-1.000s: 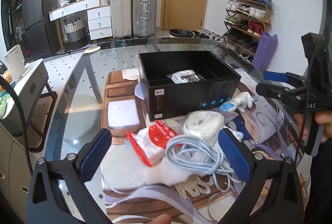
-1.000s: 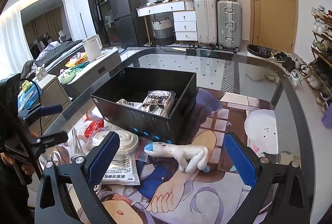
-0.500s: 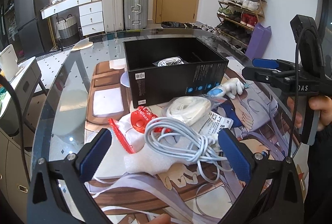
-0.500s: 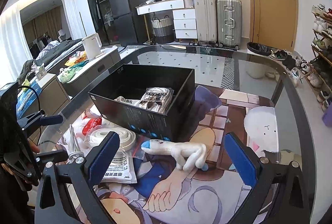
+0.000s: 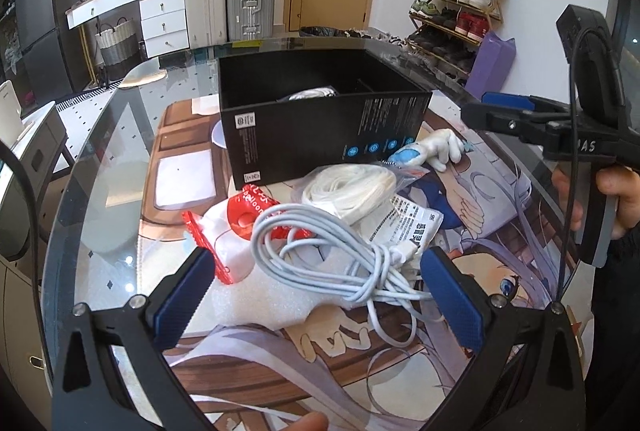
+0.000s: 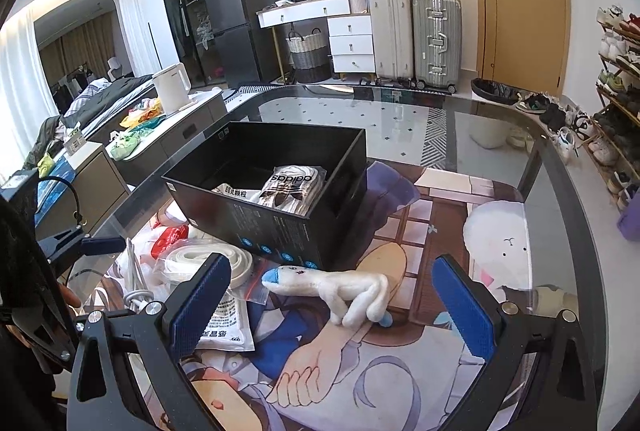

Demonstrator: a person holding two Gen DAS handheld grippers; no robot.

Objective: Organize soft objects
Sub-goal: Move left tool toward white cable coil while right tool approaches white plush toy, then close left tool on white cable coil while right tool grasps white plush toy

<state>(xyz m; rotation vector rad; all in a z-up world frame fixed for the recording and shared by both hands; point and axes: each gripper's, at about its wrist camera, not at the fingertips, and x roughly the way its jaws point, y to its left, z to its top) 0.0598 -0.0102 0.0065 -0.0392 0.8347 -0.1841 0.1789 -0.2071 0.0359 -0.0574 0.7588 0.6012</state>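
Cable lay coiled between the wide-spread pads of the left gripper in the left wrist view, resting on a white foam sheet beside a red-and-white packet and a bagged white strap. The jaws gripped nothing, so the step in hand looked like an approach to the cable; the next move would call for lowering over the bundle and closing on its thick knotted middle, not a loose loop. Behind stood the black box.

From the right wrist view, the right gripper hung fully open and empty above the white plush toy, which lay on the printed mat just in front of the box, where a sock pack already sat.
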